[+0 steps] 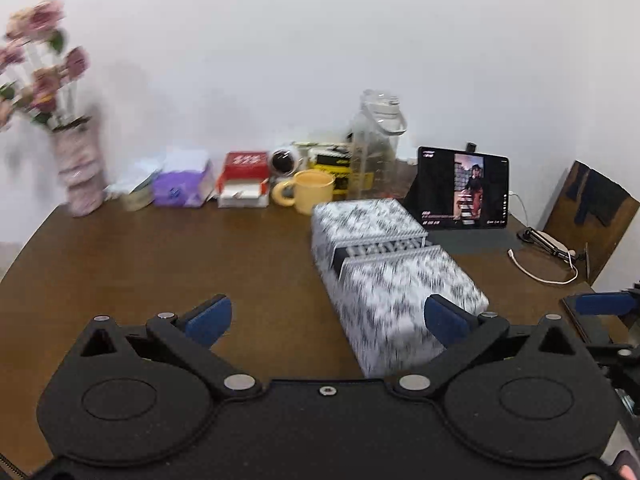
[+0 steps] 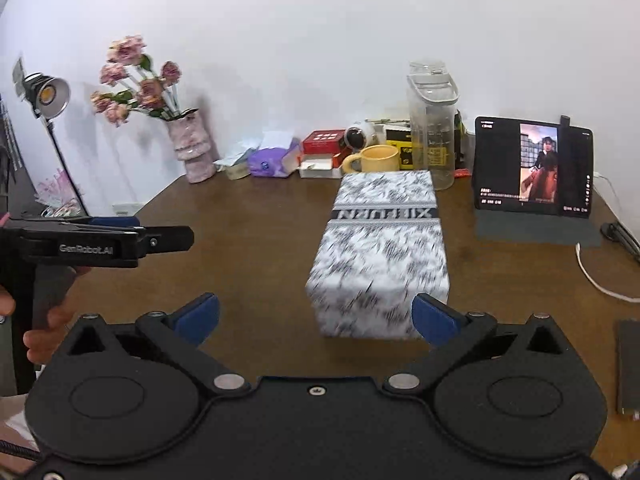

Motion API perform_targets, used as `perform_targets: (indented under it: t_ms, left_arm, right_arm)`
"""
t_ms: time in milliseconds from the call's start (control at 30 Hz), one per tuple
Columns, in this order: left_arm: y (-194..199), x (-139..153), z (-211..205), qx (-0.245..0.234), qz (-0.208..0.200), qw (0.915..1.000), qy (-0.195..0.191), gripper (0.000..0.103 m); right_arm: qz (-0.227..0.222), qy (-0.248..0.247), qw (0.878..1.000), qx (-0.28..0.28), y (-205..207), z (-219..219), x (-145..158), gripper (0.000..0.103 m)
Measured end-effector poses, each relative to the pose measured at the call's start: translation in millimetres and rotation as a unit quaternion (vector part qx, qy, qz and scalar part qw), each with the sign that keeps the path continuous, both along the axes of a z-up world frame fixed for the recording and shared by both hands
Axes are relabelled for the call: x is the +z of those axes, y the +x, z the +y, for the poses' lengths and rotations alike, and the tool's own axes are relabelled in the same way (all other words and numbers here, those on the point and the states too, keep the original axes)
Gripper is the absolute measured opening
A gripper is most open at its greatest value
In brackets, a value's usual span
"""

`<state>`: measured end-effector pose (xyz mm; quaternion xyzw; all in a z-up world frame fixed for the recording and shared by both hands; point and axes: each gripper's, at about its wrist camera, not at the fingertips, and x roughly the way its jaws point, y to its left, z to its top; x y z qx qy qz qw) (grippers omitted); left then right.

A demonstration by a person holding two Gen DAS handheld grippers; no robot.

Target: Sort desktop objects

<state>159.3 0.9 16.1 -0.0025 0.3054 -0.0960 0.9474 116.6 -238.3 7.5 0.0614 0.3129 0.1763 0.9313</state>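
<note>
A long box (image 1: 384, 264) wrapped in a black-and-white pattern, with a dark lettered band, lies on the brown table (image 1: 160, 264). My left gripper (image 1: 328, 320) is open just short of the box's near end; its right pad overlaps the box's near corner. In the right wrist view the same box (image 2: 380, 256) lies straight ahead. My right gripper (image 2: 316, 318) is open, with the box's near end to the right of centre between its fingers. Neither gripper holds anything.
Along the wall stand a vase of pink flowers (image 2: 194, 148), a purple tissue pack (image 2: 272, 162), a red box (image 2: 322, 142), a yellow mug (image 2: 378, 158) and a clear bottle (image 2: 432, 132). At right are a lit tablet (image 2: 532, 164) and a white cable (image 2: 596, 276). A hand (image 2: 40, 340) shows at left.
</note>
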Motion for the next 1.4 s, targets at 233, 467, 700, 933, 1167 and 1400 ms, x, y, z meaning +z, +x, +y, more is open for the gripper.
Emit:
perform_targets:
  t_ms: [233,467,700,933,1167,1400]
  left_arm:
    - [-59.3,8.0,-1.0,0.017,0.025,0.9995,0.000,0.103]
    - [-122.2,14.0,-9.6,0.024,0.016,0.9995,0.010,0.103]
    - [-173.1,5.3,-14.2,0.043,0.038,0.9983,0.009,0.103]
    - [-209.3,0.3,-15.7,0.057,0.045,0.9973,0.016,0.103]
    - [-226.7,2.7,-18.9,0.061,0.041,0.9972,0.013,0.103]
    - [-235.4,6.3,-22.0,0.061,0.034,0.9975,0.010,0.103]
  right_arm:
    - [0.003,0.000,1.000,0.002,-56.2,-0.5,9.6,0.103]
    - [0.007,0.000,1.000,0.004,-112.3,-1.0,19.1,0.103]
    - [0.012,0.000,1.000,0.013,-163.2,-4.5,7.2,0.103]
    - [0.007,-0.002,1.000,0.014,-188.9,-6.6,7.1,0.103]
    - [-0.002,-0.003,1.000,0.017,-206.1,-7.4,7.6,0.103]
    - [-0.010,-0.006,1.000,0.017,-216.3,-9.7,9.7,0.103]
